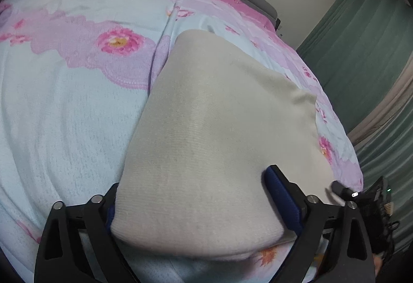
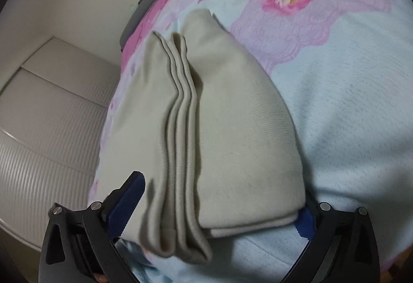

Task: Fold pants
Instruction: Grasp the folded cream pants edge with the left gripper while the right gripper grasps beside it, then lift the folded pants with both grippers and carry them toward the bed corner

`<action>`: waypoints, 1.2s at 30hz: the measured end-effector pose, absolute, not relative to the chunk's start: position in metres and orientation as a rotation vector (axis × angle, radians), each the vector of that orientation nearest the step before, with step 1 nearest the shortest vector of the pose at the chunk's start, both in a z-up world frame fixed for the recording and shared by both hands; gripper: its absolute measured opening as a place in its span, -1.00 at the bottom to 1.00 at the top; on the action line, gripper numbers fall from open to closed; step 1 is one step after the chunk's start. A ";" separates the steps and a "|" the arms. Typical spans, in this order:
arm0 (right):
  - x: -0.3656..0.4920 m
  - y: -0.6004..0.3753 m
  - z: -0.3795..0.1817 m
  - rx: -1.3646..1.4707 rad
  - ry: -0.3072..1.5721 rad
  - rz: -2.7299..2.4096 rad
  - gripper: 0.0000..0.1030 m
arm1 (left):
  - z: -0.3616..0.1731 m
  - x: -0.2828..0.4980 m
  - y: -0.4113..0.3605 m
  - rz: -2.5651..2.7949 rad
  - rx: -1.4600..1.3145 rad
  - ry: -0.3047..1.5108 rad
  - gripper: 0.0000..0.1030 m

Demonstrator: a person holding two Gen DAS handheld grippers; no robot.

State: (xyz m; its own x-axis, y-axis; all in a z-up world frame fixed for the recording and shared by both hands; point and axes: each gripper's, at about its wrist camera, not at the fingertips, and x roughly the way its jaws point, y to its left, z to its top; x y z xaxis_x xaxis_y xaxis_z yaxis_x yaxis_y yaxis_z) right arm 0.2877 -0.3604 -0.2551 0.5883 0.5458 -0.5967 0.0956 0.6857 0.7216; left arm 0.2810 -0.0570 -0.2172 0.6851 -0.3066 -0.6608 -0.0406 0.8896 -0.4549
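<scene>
Pants (image 2: 206,128) lie folded into a compact beige bundle on the bed (image 1: 64,115), on its pale blue and pink flowered cover, and they sit right at the mouth of both of your tools. Your left hand-held gripper (image 1: 196,208) has its fingers spread wide, one on each side of the near end of the bundle; the cloth runs between them, and the blue pad on the right finger stands beside the fabric without visibly squeezing it. Your right hand-held gripper (image 2: 219,205) is spread just as wide, straddling the near end from the opposite side, where the stacked fold edges show as several parallel ridges; its pads do not look pressed in either.

The bundle's long axis runs away from each gripper, roughly along the line its fingers point, so whichever hand moves next meets a short end, not a long side. Both hands are about equally near, and I judge the fold nearly or fully done.

No brand, label or readable writing shows on the pants, the bedding or the grippers.
</scene>
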 end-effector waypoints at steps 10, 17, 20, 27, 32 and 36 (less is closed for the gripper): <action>0.289 -0.354 -0.254 0.867 0.943 0.371 -0.06 | -0.199 0.271 -0.064 -0.149 -0.396 0.756 -0.07; 0.280 -0.331 -0.188 0.699 0.824 0.385 -0.19 | -0.171 0.273 -0.052 -0.168 -0.458 0.741 -0.24; 0.281 -0.322 -0.160 0.657 0.774 0.408 -0.20 | -0.151 0.271 -0.045 -0.176 -0.461 0.707 -0.26; 0.280 -0.302 -0.115 0.606 0.710 0.467 -0.20 | -0.121 0.270 -0.021 -0.186 -0.478 0.694 -0.28; 0.274 -0.286 -0.098 0.587 0.687 0.506 -0.21 | -0.104 0.266 0.005 -0.175 -0.487 0.663 -0.29; 0.278 -0.259 -0.079 0.547 0.668 0.547 -0.21 | -0.087 0.264 0.036 -0.151 -0.487 0.624 -0.30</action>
State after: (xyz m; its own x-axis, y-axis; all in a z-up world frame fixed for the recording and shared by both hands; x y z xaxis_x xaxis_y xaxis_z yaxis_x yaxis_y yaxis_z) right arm 0.2781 -0.2592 -0.0792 0.6585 0.6240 -0.4207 -0.2895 0.7261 0.6237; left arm 0.2643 0.0360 -0.0865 0.8046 -0.2796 -0.5239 -0.0085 0.8767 -0.4810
